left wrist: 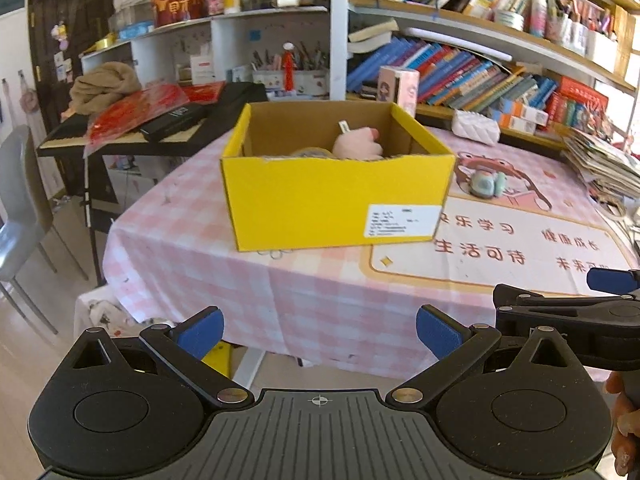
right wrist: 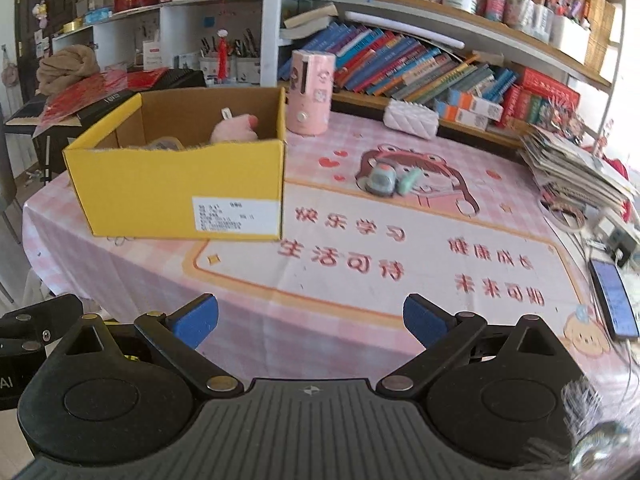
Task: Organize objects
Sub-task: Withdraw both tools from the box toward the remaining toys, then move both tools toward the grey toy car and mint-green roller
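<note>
Yellow cardboard box [right wrist: 176,184] sits left of centre on the counter [right wrist: 360,280], a pink plush [right wrist: 234,130] inside. Left gripper [left wrist: 320,332] and right gripper [right wrist: 310,320] both gape, empty, at bottom of frame.

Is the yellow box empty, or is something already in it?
Not empty. Over the yellow box's open top, a pink plush toy shows inside, with a roll-like item beside it; what that is, cannot tell.

bench [right wrist: 132,276]: pink checked cloth with printed mat | yellow box [right wrist: 180,192] at left | pink cylinder [right wrist: 311,92] just behind box's right corner | small teal toy [right wrist: 386,179], blurred, perhaps a car, mid-mat | white quilted pouch [right wrist: 411,118] behind | paper stack [right wrist: 576,168] and phone [right wrist: 614,298] at right
</note>
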Motion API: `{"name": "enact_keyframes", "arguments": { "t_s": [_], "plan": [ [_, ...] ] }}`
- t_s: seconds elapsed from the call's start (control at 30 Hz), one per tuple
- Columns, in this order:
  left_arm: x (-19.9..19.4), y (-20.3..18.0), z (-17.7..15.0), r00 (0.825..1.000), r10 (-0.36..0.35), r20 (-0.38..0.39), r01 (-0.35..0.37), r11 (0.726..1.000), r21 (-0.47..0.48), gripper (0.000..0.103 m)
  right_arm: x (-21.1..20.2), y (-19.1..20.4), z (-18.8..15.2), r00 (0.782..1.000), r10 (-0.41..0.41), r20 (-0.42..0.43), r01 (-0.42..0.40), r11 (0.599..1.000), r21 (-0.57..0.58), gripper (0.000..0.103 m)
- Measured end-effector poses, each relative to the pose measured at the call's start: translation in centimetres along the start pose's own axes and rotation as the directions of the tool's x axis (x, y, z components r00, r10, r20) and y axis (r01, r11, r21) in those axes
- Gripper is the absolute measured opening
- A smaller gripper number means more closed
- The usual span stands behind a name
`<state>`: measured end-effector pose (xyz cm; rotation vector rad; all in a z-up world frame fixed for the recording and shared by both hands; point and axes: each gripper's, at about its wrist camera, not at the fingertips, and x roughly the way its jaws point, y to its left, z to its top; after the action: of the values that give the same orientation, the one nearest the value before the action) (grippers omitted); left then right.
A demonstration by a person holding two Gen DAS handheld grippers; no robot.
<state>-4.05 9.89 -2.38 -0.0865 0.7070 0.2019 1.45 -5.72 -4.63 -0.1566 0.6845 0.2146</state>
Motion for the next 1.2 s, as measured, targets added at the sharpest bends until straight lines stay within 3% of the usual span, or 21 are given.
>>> {"name": "enact_keyframes", "arguments": {
  "t_s": [0.73, 1.2],
  "plan": [
    [3.5, -7.8, 2.4, 0.986, -0.165, -0.027, 0.167, 0.977, 0.132, 0.103, 0.8, -8.0, -0.7, 0.985, -0.164, -0.058, 0.17, 0.978, 0.117, 0.101],
    [7.6, -13.2, 5.7, 0.982, -0.186, -0.043, 0.19, 0.975, 0.118, 0.103, 4.9, -13.6, 2.5, 0.981, -0.18, -0.076, 0.187, 0.976, 0.108, 0.101]
  ]
}}
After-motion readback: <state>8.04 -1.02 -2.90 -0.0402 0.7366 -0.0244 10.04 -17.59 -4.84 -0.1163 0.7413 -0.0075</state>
